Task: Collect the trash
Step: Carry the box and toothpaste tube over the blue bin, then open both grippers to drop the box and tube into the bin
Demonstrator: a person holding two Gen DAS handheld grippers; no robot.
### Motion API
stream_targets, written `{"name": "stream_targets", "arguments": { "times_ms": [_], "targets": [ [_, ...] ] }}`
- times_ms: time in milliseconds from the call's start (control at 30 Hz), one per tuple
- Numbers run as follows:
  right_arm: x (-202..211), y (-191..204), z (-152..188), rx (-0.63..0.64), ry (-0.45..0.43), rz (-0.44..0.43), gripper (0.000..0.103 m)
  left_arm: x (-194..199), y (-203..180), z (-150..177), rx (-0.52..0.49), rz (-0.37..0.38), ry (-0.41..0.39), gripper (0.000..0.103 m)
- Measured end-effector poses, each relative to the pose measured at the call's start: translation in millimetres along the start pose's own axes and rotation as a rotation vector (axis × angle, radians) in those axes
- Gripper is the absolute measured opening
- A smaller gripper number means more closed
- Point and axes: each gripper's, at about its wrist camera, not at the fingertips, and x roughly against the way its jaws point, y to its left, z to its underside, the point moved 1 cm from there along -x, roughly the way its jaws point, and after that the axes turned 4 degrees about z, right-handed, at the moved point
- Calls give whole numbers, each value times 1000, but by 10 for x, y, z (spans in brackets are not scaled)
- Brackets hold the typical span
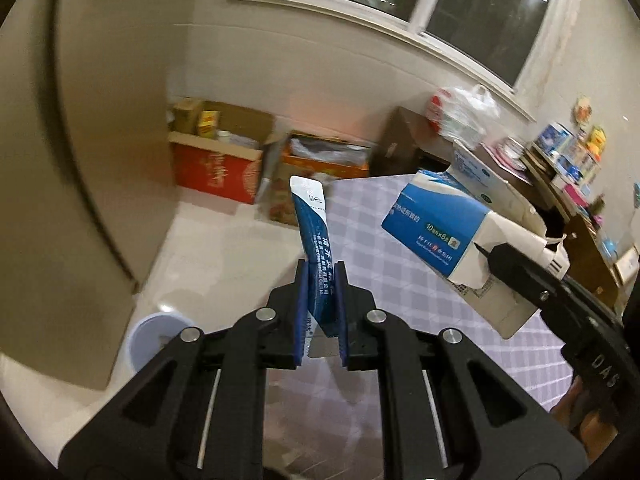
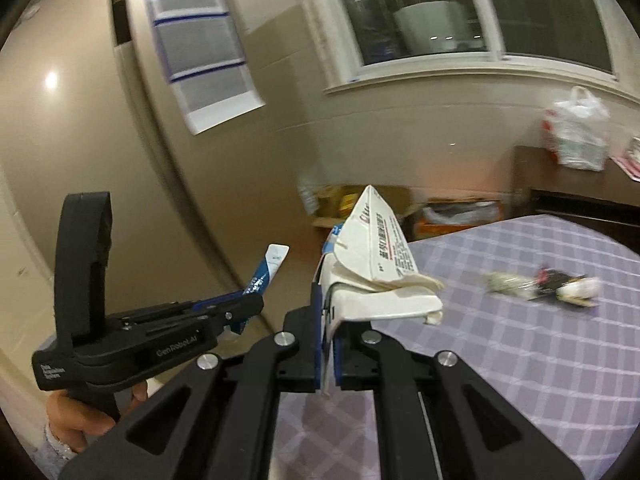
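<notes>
Left tongs (image 1: 320, 280) pinching blue sachet (image 1: 310, 216); right tongs (image 2: 327, 312) pinching crumpled carton (image 2: 380, 264).

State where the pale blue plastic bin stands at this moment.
In the left wrist view, the pale blue plastic bin stands on the tiled floor at lower left, below and left of the left gripper, off the checked table's edge.

A checked lilac tablecloth (image 2: 520, 320) covers the table; blurred scraps (image 2: 544, 284) lie on it.
</notes>
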Motion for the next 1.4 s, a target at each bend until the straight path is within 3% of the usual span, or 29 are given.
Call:
{"name": "stream_targets", "arguments": {
  "times_ms": [267,467,600,733,900,967,1100,1400],
  "targets": [
    [-437,1066,291,66,87,-137,5,462,1164,460,123,-142,-19,12],
    [-963,1623,557,95,184,-198,5,424,1899,768,238,-206,23,13],
    [-1360,1856,729,105,252,-210,5,321,2186,869,280,-230,44,13],
    [-1666,1965,844,106,292,-208,7,231,2369,939,293,-266,62,13],
    [-2030,1962,967,76,315,-201,18,63,2593,985,316,-307,89,13],
    [-2189,1956,1005,79,319,-185,49,0,2654,1019,329,-317,100,13],
    [-2446,1858,1171,59,373,-146,51,-86,2700,1088,339,-317,131,13],
    [-2271,1721,1244,54,364,-96,54,-208,2626,1077,326,-304,156,13]
  ]
}}
